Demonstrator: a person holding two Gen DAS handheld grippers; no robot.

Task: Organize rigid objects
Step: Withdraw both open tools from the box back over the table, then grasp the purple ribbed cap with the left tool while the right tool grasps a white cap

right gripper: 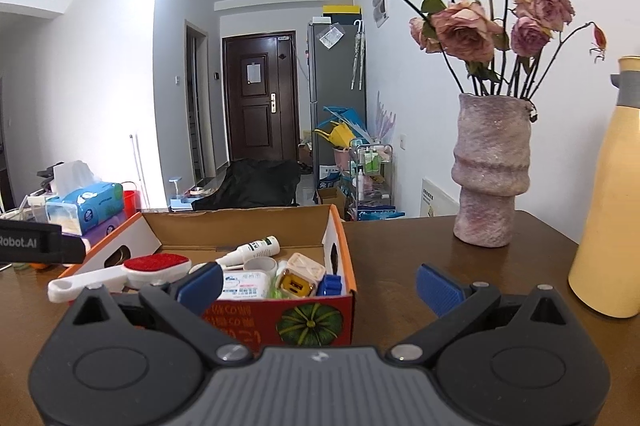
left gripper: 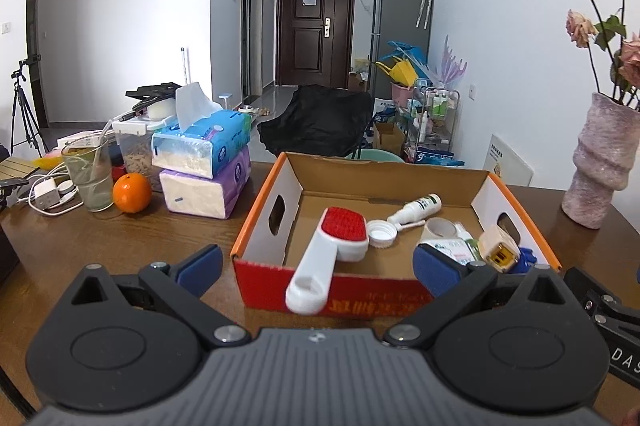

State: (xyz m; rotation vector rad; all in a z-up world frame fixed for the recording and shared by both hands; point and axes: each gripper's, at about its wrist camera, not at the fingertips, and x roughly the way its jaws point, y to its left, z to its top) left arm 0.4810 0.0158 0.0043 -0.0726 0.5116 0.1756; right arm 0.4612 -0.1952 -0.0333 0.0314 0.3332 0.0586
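Observation:
An open cardboard box (left gripper: 262,202) with an orange rim stands on the brown table; it also shows in the right wrist view (right gripper: 340,246). Inside lie a white brush with red bristles (left gripper: 332,250), its handle hanging over the front wall, a white cap (left gripper: 381,233), a small spray bottle (left gripper: 416,208), a tape roll (left gripper: 440,227), a wipes pack (right gripper: 244,286), a beige charger (left gripper: 498,250) and a blue toy (right gripper: 331,284). My left gripper (left gripper: 318,266) is open and empty in front of the box. My right gripper (right gripper: 318,284) is open and empty at the box's front right corner.
Left of the box are stacked tissue packs (left gripper: 204,162), an orange (left gripper: 132,193), a glass (left gripper: 89,172) and a charger with cables (left gripper: 48,194). A rough vase with dried roses (right gripper: 490,170) and a yellow bottle (right gripper: 612,210) stand on the right.

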